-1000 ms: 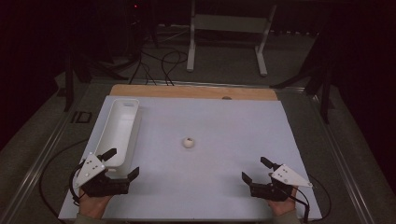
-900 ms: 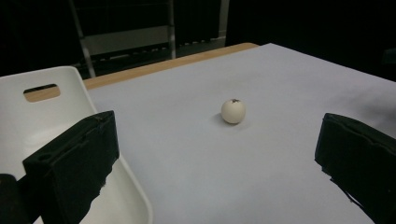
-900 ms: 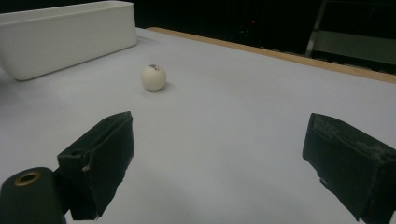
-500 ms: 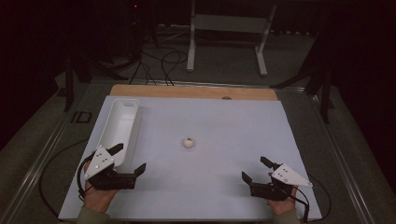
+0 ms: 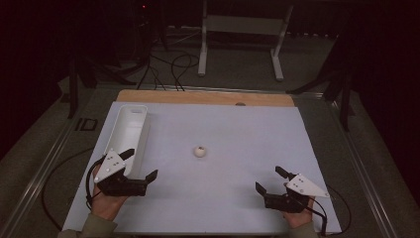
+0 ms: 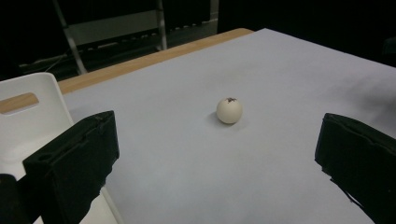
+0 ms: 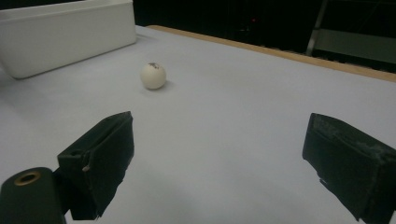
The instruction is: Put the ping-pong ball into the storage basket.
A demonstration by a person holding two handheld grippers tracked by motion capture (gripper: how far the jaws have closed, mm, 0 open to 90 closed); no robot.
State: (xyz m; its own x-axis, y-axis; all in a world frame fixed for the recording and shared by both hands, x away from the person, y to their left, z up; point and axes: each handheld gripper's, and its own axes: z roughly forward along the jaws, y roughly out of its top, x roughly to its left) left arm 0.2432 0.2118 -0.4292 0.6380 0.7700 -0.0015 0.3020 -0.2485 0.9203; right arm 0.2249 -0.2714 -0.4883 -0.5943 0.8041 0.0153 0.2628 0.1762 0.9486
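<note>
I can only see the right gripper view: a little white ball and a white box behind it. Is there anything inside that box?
Observer: From the high view the box looks empty, a long open tray along the left side of the table.
Operator: Where is the other tool?
Observer: The left tool sits at the near end of that box, jaws wide apart, pointing toward the ball.
Operator: Is the ball plain white?
Observer: Not quite; the left gripper view shows a small dark mark on its top.
</note>
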